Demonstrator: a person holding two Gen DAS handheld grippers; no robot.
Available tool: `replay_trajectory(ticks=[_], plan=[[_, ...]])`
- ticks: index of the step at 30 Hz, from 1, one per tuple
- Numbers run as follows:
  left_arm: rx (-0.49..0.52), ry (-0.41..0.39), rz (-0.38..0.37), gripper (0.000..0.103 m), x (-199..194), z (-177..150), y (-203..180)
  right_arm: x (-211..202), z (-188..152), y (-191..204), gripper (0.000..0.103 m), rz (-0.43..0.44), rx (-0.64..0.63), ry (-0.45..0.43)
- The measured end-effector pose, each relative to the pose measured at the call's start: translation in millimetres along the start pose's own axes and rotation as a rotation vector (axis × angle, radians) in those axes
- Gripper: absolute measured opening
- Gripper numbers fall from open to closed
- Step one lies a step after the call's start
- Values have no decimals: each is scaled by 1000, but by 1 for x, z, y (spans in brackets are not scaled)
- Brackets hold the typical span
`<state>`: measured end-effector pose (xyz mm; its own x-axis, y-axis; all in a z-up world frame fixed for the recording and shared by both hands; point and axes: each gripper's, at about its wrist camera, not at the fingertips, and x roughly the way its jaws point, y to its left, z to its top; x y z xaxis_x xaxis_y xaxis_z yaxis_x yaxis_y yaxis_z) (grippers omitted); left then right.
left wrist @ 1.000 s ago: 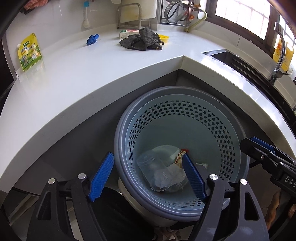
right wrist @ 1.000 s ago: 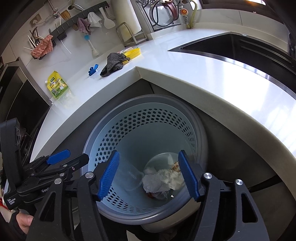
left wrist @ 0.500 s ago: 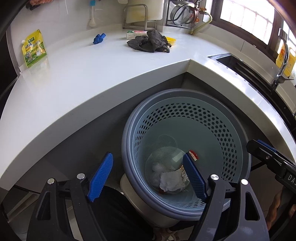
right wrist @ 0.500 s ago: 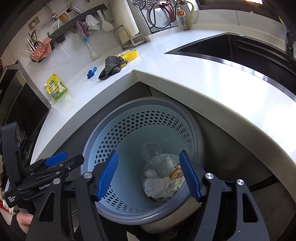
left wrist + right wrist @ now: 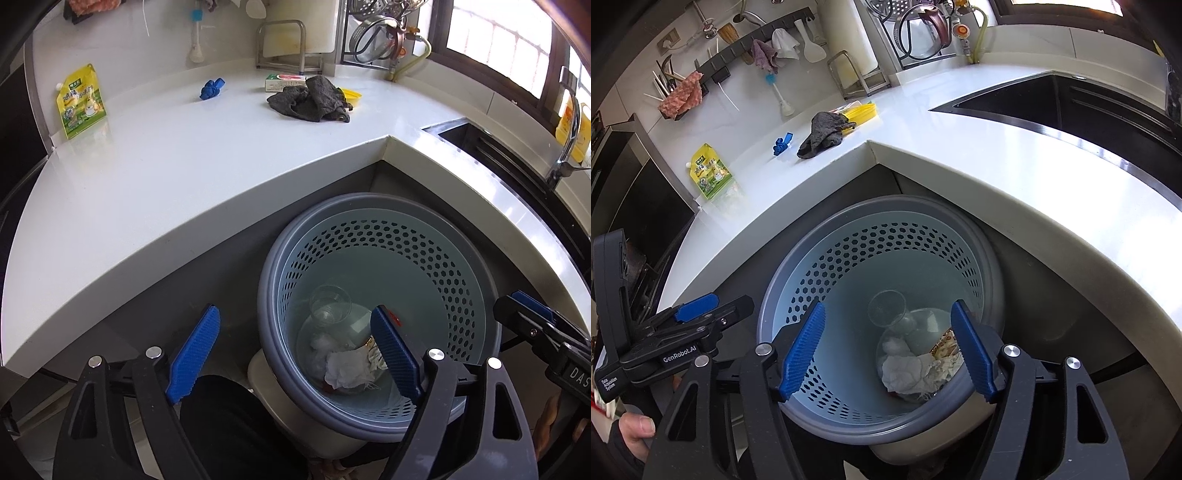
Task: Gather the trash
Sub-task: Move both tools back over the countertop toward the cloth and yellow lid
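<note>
Both jaws have just been opening — the left gripper (image 5: 295, 354) and right gripper (image 5: 888, 350) are held wide and empty above the grey bin (image 5: 990, 266). Crumpled tissue (image 5: 905, 373), a clear cup (image 5: 886, 308) and a wrapper (image 5: 943, 345) are seen at its bottom — below the white counter (image 5: 147, 177).

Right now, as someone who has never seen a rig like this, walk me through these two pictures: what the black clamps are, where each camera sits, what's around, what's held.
No robot here: a person holds two hand grippers, each carrying a camera that looks along its blue fingers. One view shows the left gripper, the other the right gripper. Both have just been opening; both are empty. Below them stands a perforated blue bin holding a clear cup, crumpled tissue and a wrapper. On the white counter lie a grey rag, a blue clip and a yellow pouch.
</note>
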<state>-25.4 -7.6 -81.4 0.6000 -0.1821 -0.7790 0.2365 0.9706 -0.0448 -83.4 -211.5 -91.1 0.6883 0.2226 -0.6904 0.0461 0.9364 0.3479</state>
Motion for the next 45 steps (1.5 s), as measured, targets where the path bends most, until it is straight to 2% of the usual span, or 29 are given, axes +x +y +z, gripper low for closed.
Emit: replay_trajectory(ticks=[16, 27, 38, 45], plan=[[-30, -59, 41, 88, -24, 19, 0, -19, 9, 4, 71, 32, -34, -48], [-31, -115, 53, 92, -33, 44, 0, -18, 39, 9, 74, 50, -58, -92], [-34, -198, 65, 93, -14, 101, 1, 1, 86, 13, 75, 71, -98, -139], [-21, -225, 56, 96, 8, 144, -9, 13, 120, 9, 75, 46, -98, -164]])
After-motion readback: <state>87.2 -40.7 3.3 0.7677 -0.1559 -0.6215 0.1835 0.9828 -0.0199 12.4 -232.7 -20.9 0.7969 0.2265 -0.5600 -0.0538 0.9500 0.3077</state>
